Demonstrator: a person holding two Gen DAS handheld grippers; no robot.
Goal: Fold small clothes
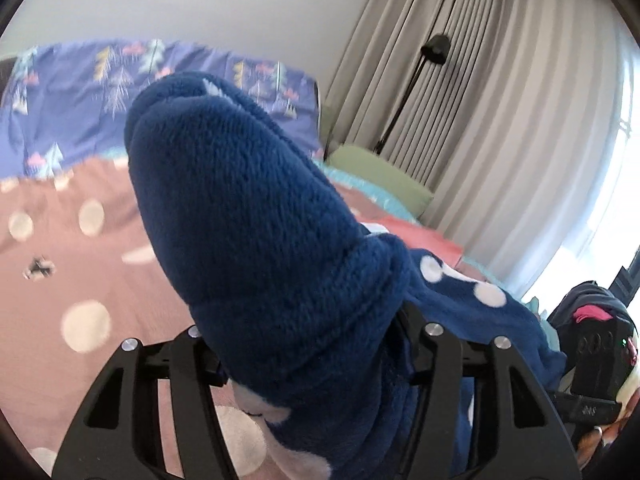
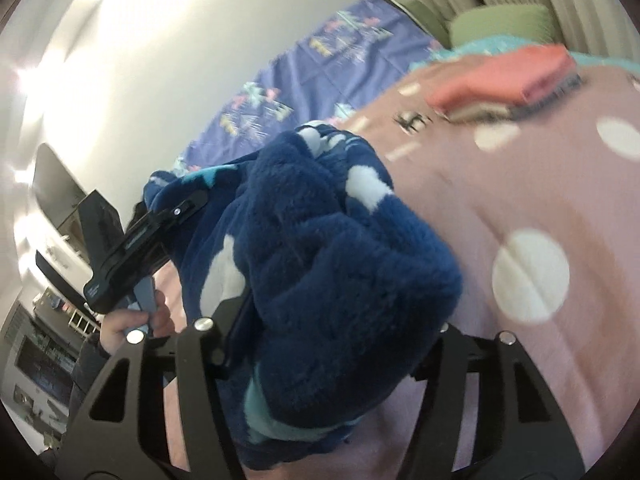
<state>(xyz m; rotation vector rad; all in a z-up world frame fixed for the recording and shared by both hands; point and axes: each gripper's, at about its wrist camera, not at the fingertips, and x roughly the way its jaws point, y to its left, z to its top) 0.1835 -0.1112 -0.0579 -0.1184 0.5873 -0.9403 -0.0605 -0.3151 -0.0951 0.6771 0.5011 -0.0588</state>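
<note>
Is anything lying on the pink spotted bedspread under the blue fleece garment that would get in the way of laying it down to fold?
Nothing visible does. The blue fleece garment is bunched in both tongs over bare pink spotted bedspread; the folded coral stack lies farther back, clear of it.

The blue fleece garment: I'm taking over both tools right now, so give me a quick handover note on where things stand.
Left tool: shut on the blue fleece garment, bunched between its fingers.
Right tool: shut on the same garment at another spot.
The garment hangs between both tools, above the pink dotted bedspread.
Done: a folded stack with a coral piece on top sits further along the bed.
Left: this garment is not yet folded; lay it flat, fold it, add it to the stack.
</note>
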